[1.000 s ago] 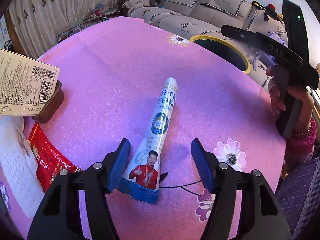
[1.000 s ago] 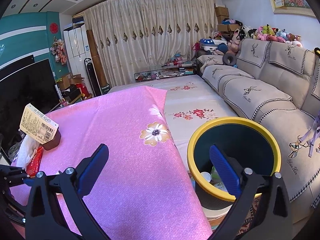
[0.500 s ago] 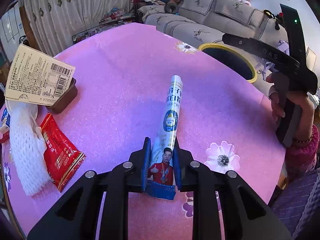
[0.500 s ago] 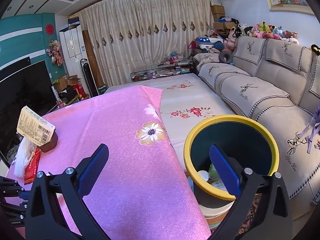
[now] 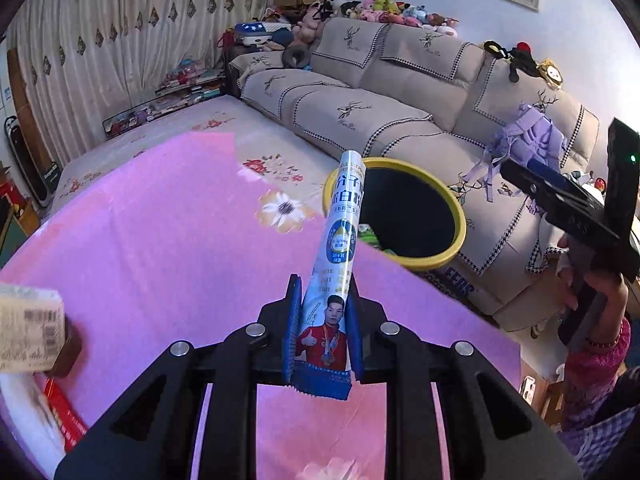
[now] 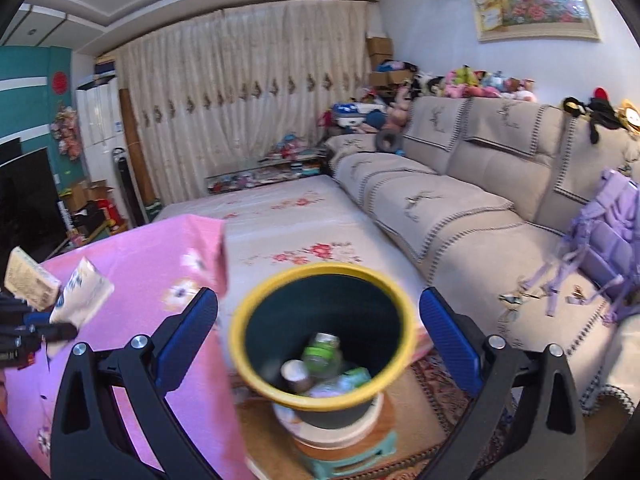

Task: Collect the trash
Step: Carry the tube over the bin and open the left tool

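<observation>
My left gripper [image 5: 322, 296] is shut on the lower end of a long white and blue stick packet [image 5: 340, 240] and holds it lifted above the pink tablecloth [image 5: 160, 240], its tip pointing toward the yellow-rimmed bin [image 5: 404, 216]. My right gripper [image 6: 318, 332] is open and empty, held above the bin [image 6: 320, 272], which has a bottle and other trash inside. The packet also shows at the left of the right wrist view [image 6: 82, 298]. The right gripper shows at the right edge of the left wrist view [image 5: 568, 208].
A brown tray with a barcode label [image 5: 32, 332], a red wrapper [image 5: 64, 416] and white foam netting lie at the table's left. A beige sofa [image 5: 400, 108] runs behind the bin. A purple bag [image 6: 612, 232] lies on the sofa.
My left gripper closed on the packet and lifted it off the table toward the bin. My right gripper moved forward over the bin, still open.
</observation>
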Demonstrator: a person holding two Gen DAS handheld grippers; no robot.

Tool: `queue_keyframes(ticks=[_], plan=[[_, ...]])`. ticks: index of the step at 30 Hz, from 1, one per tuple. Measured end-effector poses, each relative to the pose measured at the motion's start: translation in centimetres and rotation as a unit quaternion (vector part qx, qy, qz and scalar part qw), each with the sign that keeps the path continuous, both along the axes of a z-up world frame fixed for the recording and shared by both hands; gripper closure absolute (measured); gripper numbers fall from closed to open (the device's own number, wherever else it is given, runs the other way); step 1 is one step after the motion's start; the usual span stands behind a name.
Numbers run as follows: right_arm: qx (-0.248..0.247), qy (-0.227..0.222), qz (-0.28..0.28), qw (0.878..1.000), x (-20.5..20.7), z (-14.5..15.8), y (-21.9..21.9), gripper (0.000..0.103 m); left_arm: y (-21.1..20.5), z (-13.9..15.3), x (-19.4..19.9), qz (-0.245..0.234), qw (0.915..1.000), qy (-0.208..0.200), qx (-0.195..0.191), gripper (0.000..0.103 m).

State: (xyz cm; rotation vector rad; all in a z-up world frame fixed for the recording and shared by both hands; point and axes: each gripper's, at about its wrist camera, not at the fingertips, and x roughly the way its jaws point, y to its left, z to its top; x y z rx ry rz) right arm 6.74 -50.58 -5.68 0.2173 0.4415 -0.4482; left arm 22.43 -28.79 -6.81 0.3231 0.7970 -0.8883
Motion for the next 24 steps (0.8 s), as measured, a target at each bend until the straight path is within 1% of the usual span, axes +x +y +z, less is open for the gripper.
queue_keyframes(ticks=[5, 8, 14, 17, 21, 24], plan=[[0.010, 0.014, -0.045, 0.999, -3.3, -1.2, -4.1, 0.007, -8.3, -0.8, 2.7, -0.026, 0.9995, 0.018, -0.005, 0.082], [0.020, 0.016, -0.065, 0.998, -4.9, -1.9, -6.1, 0.007, -13.2, -2.1, 4.0, -0.037, 0.9986, 0.037, -0.003, 0.082], [0.034, 0.028, -0.092, 0.995, -5.9, -3.3, -8.9, 0.007, -21.4, -4.9, 6.0, -0.051, 0.9963, 0.067, 0.017, 0.082], [0.040, 0.036, -0.105, 0.993, -6.2, -3.9, -10.0, 0.007, -24.3, -6.4, 6.8, -0.054, 0.9952, 0.078, 0.024, 0.082], [0.050, 0.045, -0.125, 0.990, -6.5, -4.4, -11.1, 0.007, -26.8, -8.3, 7.1, -0.067, 0.9928, 0.093, 0.036, 0.082], [0.057, 0.043, -0.133, 0.989, -7.0, -4.2, -11.2, 0.007, -28.7, -9.8, 7.1, -0.075, 0.9906, 0.100, 0.055, 0.081]])
